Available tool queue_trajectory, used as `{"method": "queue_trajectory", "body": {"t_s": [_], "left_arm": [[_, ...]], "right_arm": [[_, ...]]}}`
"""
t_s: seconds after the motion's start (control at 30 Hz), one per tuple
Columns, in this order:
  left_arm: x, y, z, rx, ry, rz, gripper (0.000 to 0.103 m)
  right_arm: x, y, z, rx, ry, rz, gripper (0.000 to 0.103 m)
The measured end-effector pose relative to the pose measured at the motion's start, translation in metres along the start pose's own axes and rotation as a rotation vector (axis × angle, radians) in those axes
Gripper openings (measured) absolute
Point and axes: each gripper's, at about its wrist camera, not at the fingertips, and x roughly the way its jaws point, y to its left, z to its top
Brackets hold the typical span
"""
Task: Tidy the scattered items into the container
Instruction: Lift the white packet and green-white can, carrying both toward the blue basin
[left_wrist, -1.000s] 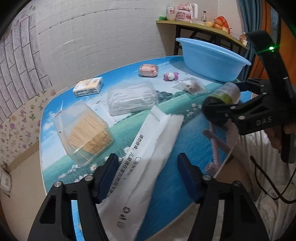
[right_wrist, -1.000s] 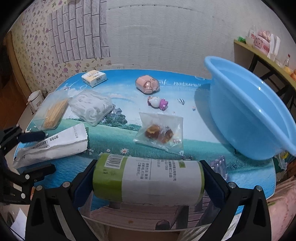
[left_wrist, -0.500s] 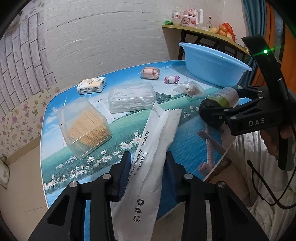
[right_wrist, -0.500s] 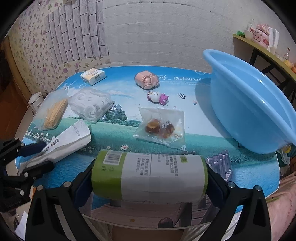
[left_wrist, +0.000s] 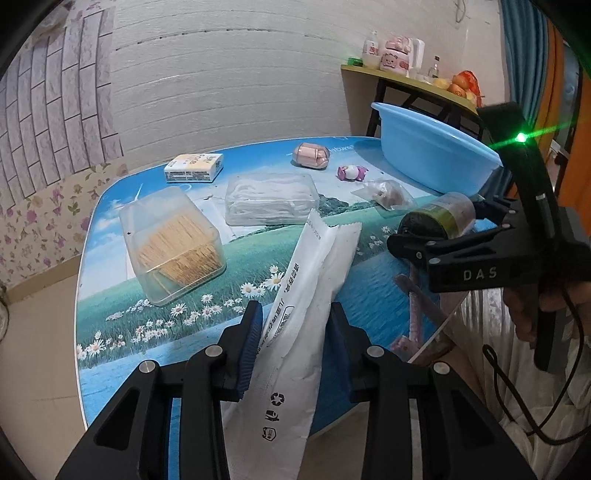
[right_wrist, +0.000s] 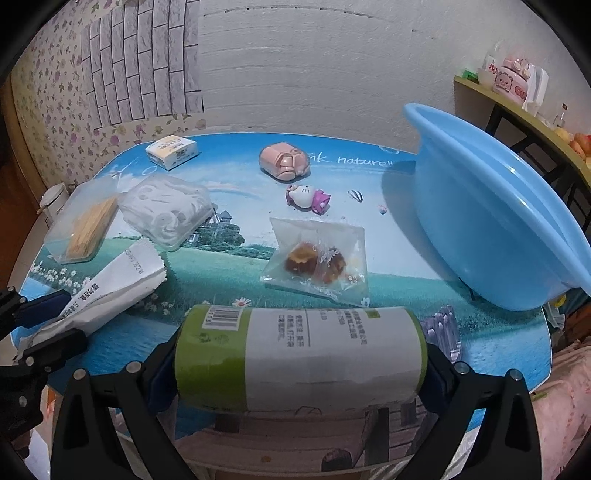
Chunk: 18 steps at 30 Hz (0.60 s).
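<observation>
On landscape-print table (right_wrist: 388, 295), blue basin (right_wrist: 498, 229), brick-pattern wall (left_wrist: 55, 122), side shelf (left_wrist: 406, 79)

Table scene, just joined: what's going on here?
A person is tidying with a tool in each hand. The left tool is shut on a white packet, its far end near the table. The right tool is shut on a green-labelled roll, gripped by its ends. Neither is in the blue basin yet. A toothpick box, snack bag, tissue pack and small toys lie scattered.
</observation>
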Motion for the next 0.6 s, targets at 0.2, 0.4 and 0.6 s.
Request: {"method": "queue_trajectory", "body": {"t_s": [0.2, 0.4, 0.6], "left_arm": [[0.000, -0.002, 0.001, -0.015, 0.004, 0.021, 0.030], [-0.004, -0.002, 0.004, -0.077, -0.013, 0.032, 0.020], [-0.011, -0.011, 0.008, -0.101, -0.035, 0.028, 0.012]], "right_arm": [[-0.003, -0.001, -0.003, -0.006, -0.028, 0.009, 0.097], [-0.012, -0.005, -0.007, 0.013, -0.036, 0.033, 0.097], [-0.021, -0.011, -0.009, 0.005, -0.049, 0.054, 0.097]]}}
